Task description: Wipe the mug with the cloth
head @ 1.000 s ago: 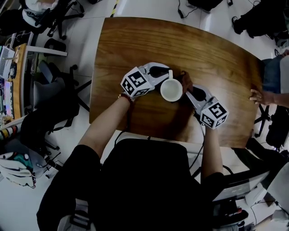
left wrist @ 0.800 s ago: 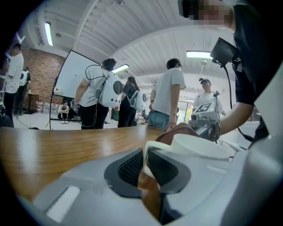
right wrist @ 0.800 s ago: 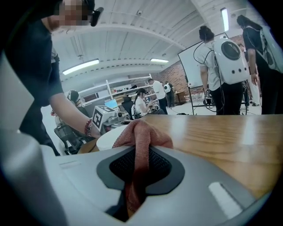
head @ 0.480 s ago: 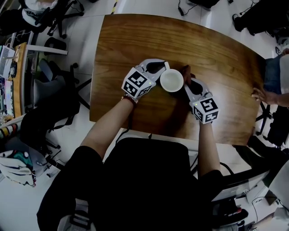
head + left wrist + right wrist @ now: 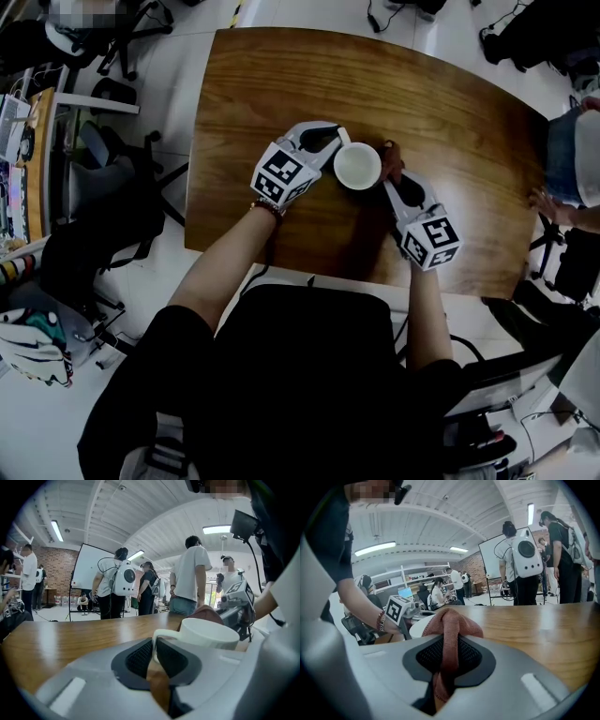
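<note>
Mug held by handle in left hand-held gripper, jaws just closed tighter; right hand-held gripper pinches cloth against its wall. Wiping judged ongoing.

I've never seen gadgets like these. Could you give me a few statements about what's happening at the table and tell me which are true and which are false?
1. The left gripper grips the mug by its handle. True; its jaws have just been closing, with the handle between them.
2. The right gripper is empty. False: its jaws pinch a reddish-brown cloth.
3. The mug lies on its side. False: it stands upright on the wooden table, opening upward.
4. The cloth is bunched right beside the mug, not inside it. True.
5. The mug is blue. False: it is white.
</note>
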`<act>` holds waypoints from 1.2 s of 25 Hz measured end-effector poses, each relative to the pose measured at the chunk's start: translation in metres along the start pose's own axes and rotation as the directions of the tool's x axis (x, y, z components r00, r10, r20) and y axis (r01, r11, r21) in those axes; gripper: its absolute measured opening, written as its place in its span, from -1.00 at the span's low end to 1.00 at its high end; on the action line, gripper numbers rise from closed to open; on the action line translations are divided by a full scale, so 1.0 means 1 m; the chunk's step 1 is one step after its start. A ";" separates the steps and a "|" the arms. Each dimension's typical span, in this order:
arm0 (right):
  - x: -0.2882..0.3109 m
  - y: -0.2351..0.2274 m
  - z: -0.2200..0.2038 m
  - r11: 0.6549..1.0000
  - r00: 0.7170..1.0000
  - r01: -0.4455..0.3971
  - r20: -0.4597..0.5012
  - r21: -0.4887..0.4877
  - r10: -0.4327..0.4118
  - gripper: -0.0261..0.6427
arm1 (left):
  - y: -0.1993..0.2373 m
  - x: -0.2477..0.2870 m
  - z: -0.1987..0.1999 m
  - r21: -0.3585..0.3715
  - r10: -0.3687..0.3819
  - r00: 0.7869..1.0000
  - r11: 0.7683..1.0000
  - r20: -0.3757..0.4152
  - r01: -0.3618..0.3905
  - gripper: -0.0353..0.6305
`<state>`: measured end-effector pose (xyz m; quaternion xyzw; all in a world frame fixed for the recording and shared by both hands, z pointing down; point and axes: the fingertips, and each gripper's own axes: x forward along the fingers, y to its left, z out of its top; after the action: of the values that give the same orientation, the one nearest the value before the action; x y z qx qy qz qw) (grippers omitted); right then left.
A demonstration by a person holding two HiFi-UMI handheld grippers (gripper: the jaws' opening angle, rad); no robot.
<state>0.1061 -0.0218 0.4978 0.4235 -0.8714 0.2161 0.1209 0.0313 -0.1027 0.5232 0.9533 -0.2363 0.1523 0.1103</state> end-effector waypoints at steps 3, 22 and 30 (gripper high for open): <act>-0.006 0.007 0.000 0.999 1.000 0.014 0.026 0.029 -0.015 -0.76 | 0.002 -0.003 -0.001 -0.009 0.017 1.000 1.000 0.001 -0.017 -0.79; 0.014 0.008 -0.028 0.991 0.992 0.119 -0.053 0.061 -0.116 -0.76 | 0.014 -0.028 -0.011 -0.079 0.078 0.997 0.994 -0.001 -0.078 -0.79; 0.004 0.023 -0.003 0.990 0.992 0.123 0.028 0.073 -0.125 -0.76 | 0.015 -0.036 -0.014 -0.138 0.107 0.994 0.985 0.011 -0.105 -0.79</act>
<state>0.0857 -0.0103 0.4962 0.4844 -0.8369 0.2322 0.1050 -0.0093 -0.0966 0.5258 0.9309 -0.2977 0.1327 0.1651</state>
